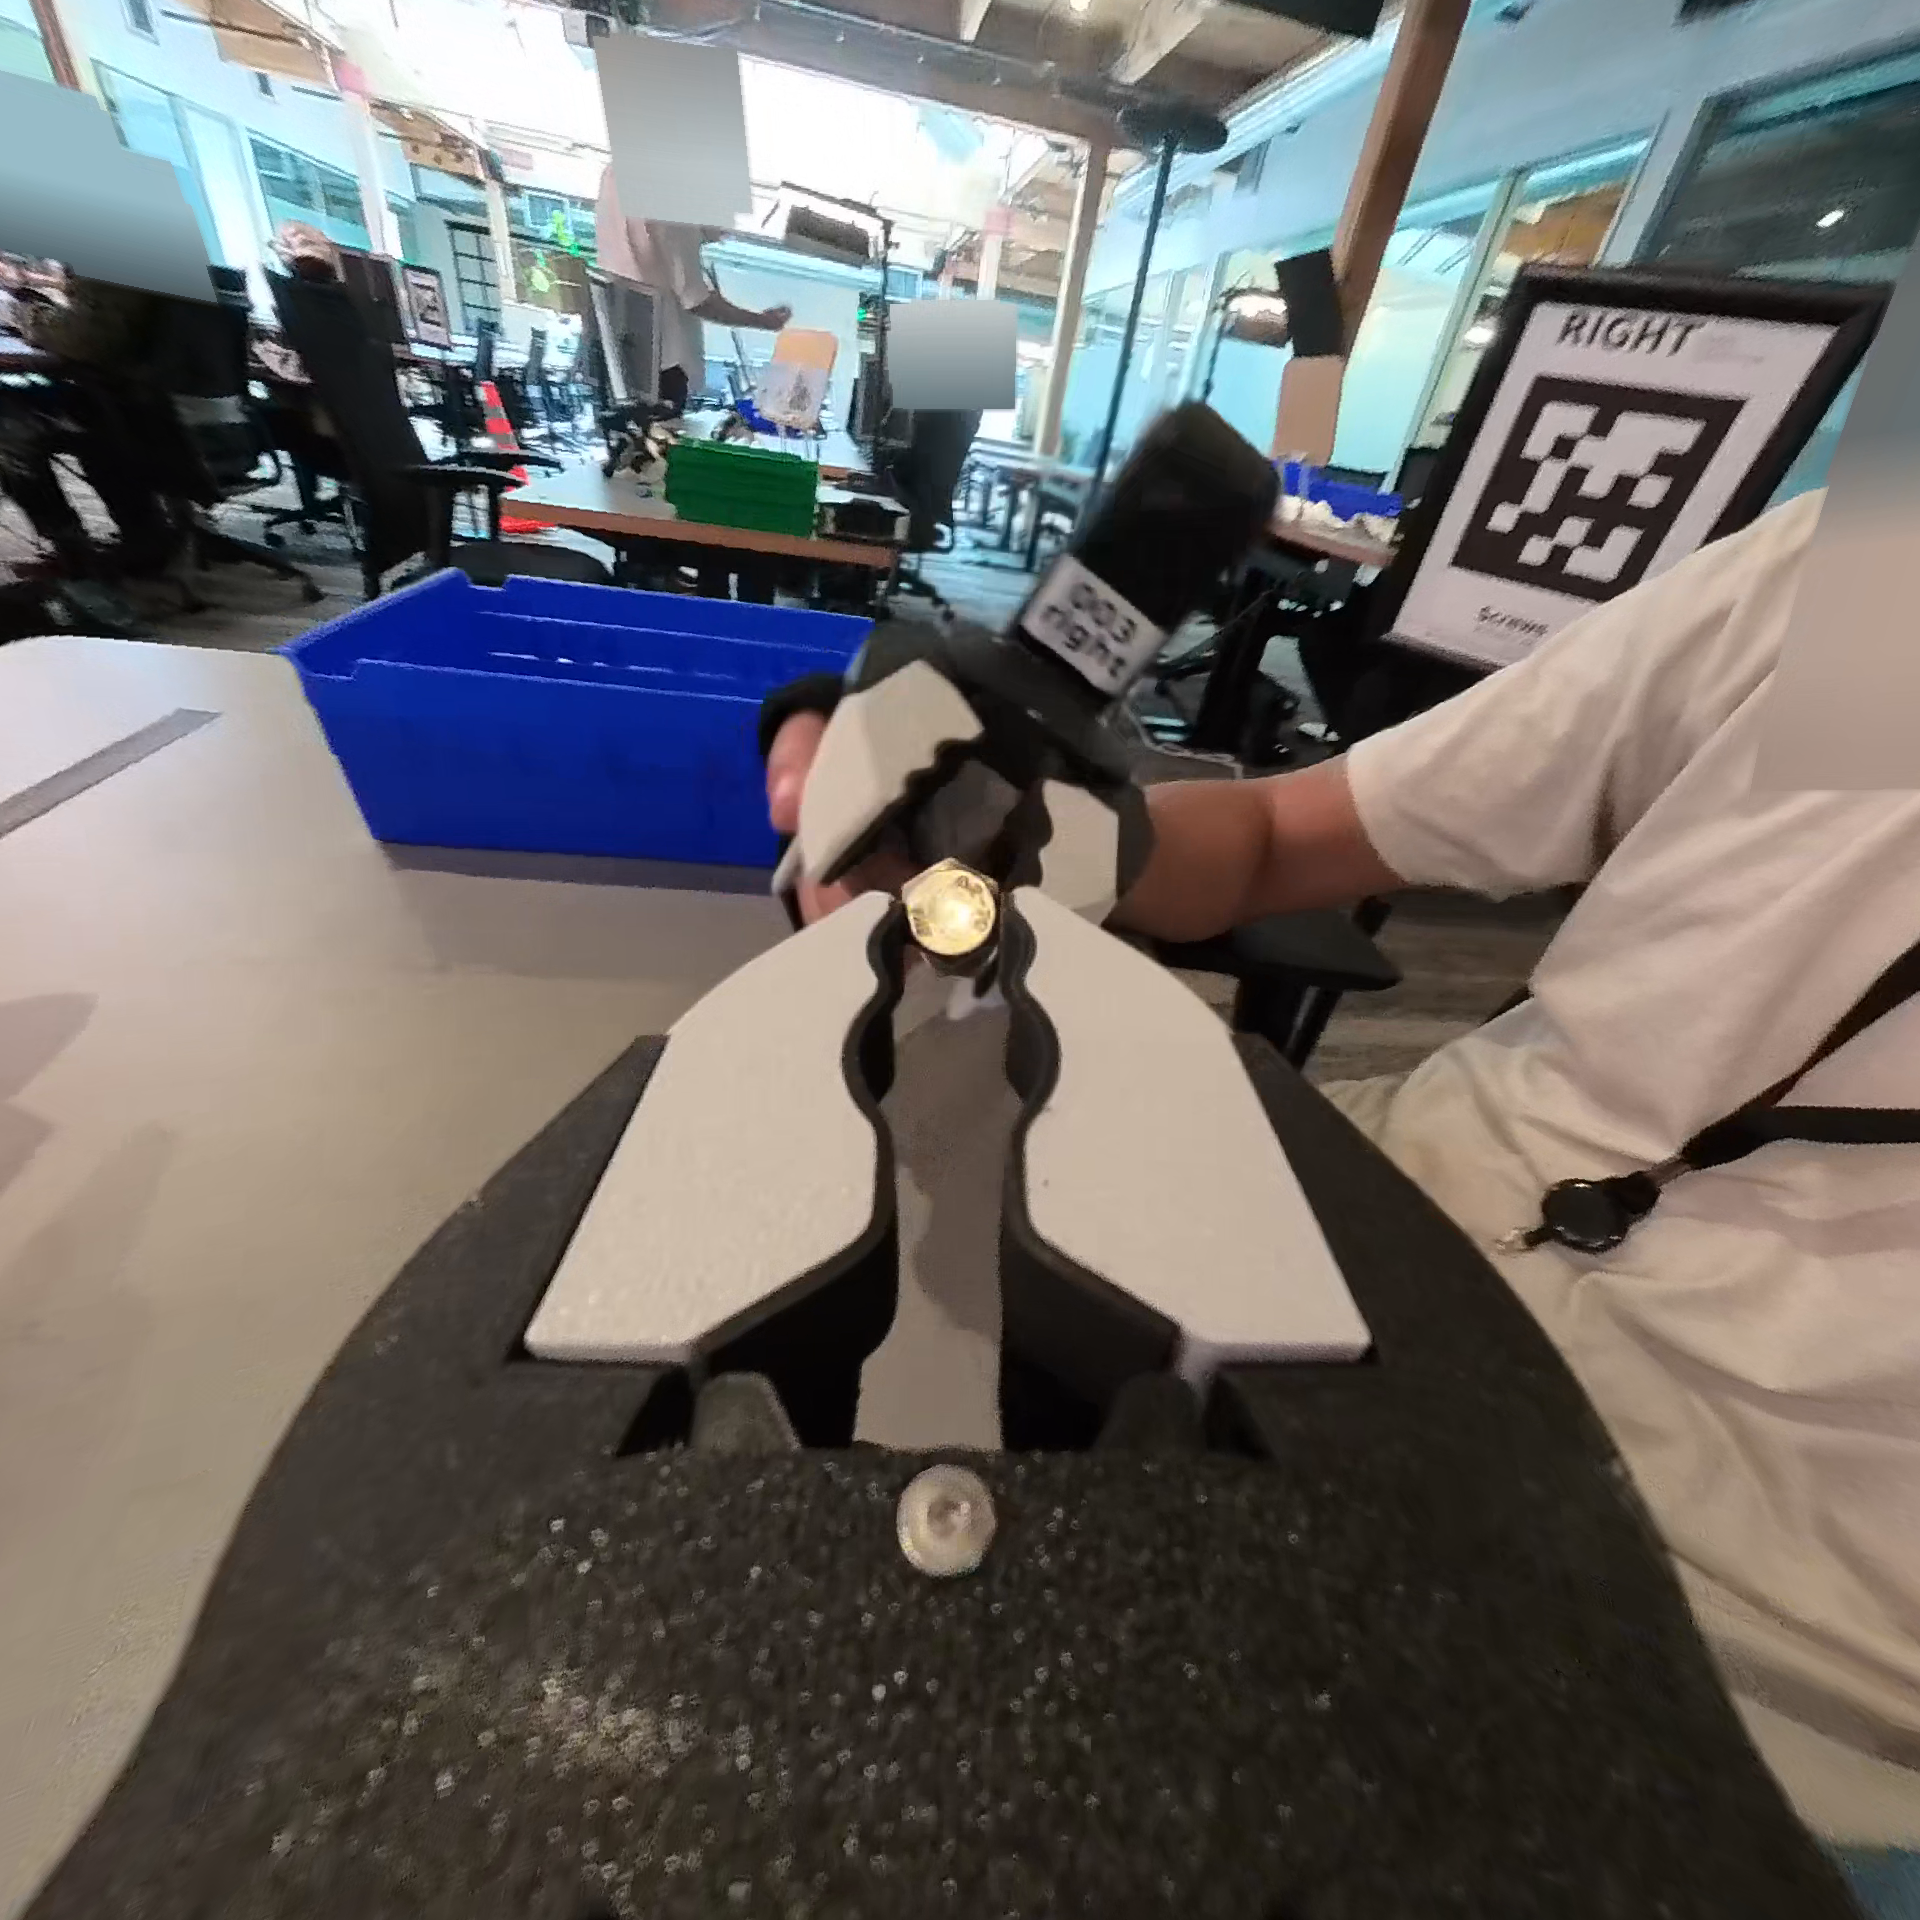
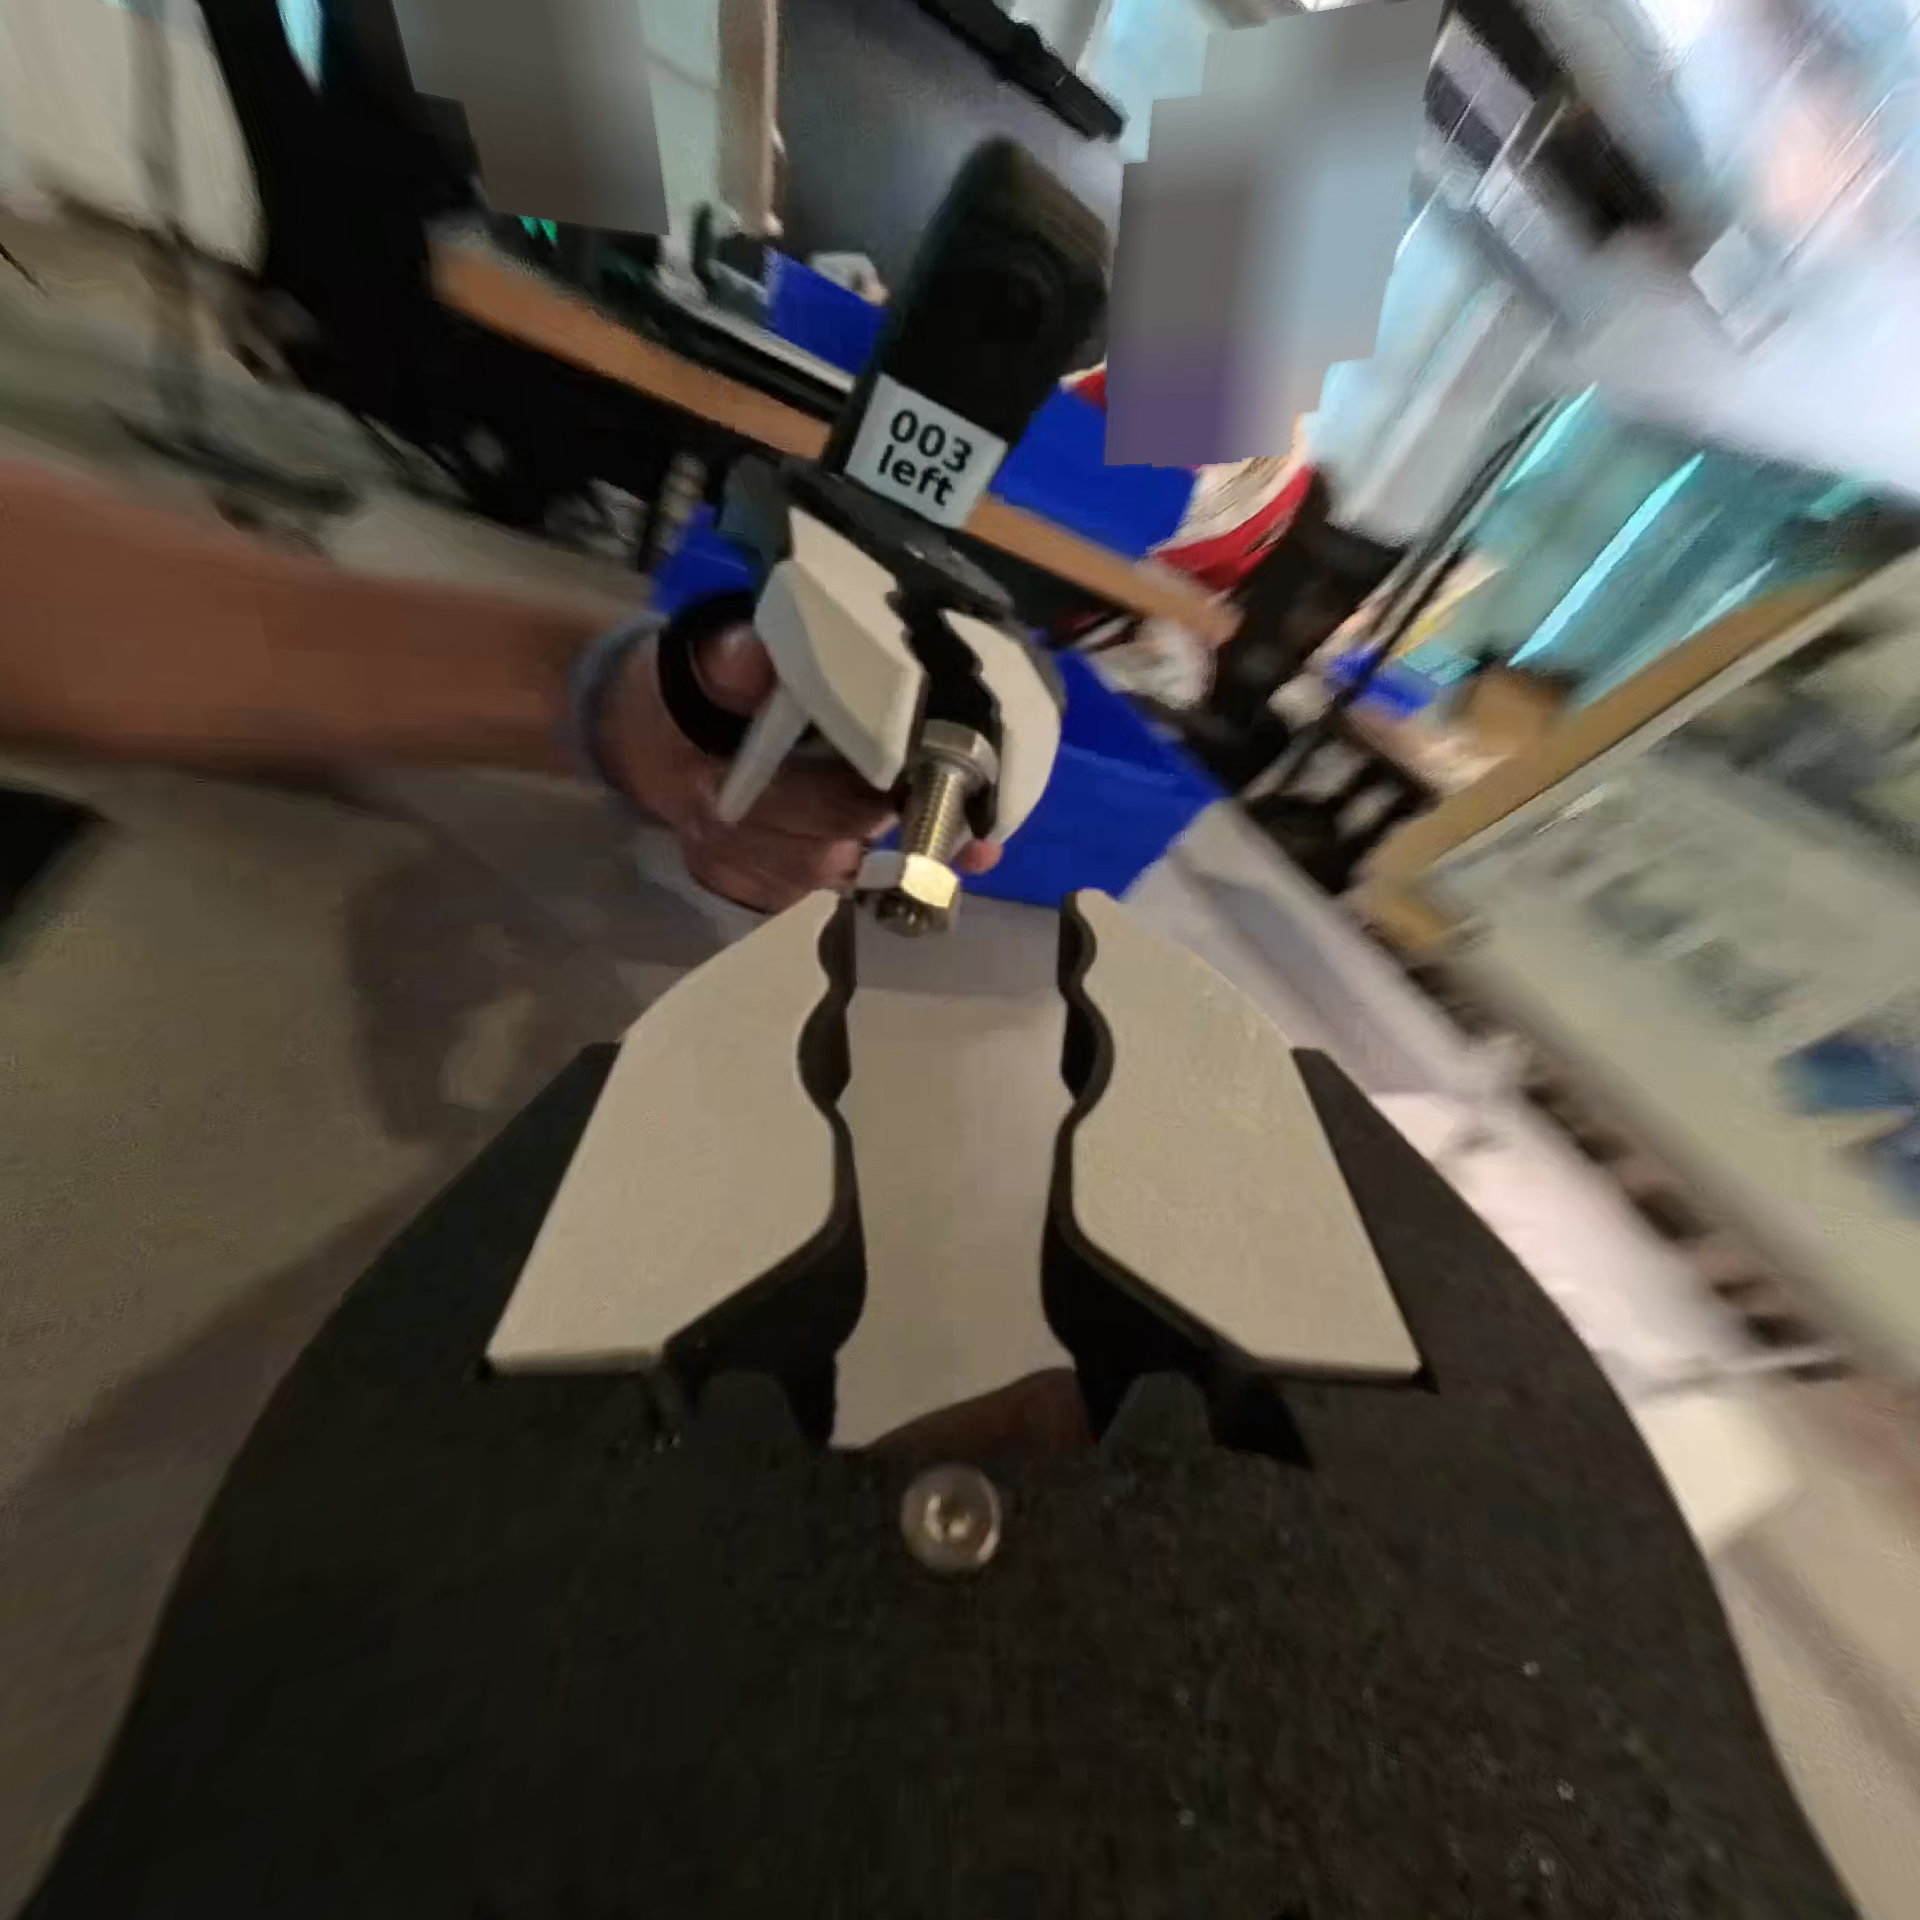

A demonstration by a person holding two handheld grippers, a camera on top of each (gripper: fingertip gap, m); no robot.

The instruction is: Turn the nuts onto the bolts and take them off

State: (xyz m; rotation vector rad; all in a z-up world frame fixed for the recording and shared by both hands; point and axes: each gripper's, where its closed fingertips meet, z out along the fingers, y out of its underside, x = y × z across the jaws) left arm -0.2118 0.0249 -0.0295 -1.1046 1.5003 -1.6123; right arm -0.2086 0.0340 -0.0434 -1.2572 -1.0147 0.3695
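Note:
In the left wrist view my left gripper (image 1: 951, 935) is shut on the head of a steel bolt (image 1: 950, 916), held above the grey table. The bolt's shank points away, toward my right gripper (image 1: 966, 821) facing it. The nut is hidden behind the bolt head here. In the right wrist view the left gripper (image 2: 951, 769) holds the bolt (image 2: 935, 805) with its shank pointing down toward me. A steel nut (image 2: 920, 894) sits on the shank's end. My right gripper (image 2: 956, 914) is open, and the nut lies between its fingertips, close to the left fingertip (image 2: 821, 920).
A blue plastic bin (image 1: 540, 727) stands on the grey table (image 1: 260, 987) behind the grippers. A person in a white shirt (image 1: 1662, 935) holds both grippers from the right. A framed marker board (image 1: 1621, 468) stands at the back right. The right wrist view is motion-blurred.

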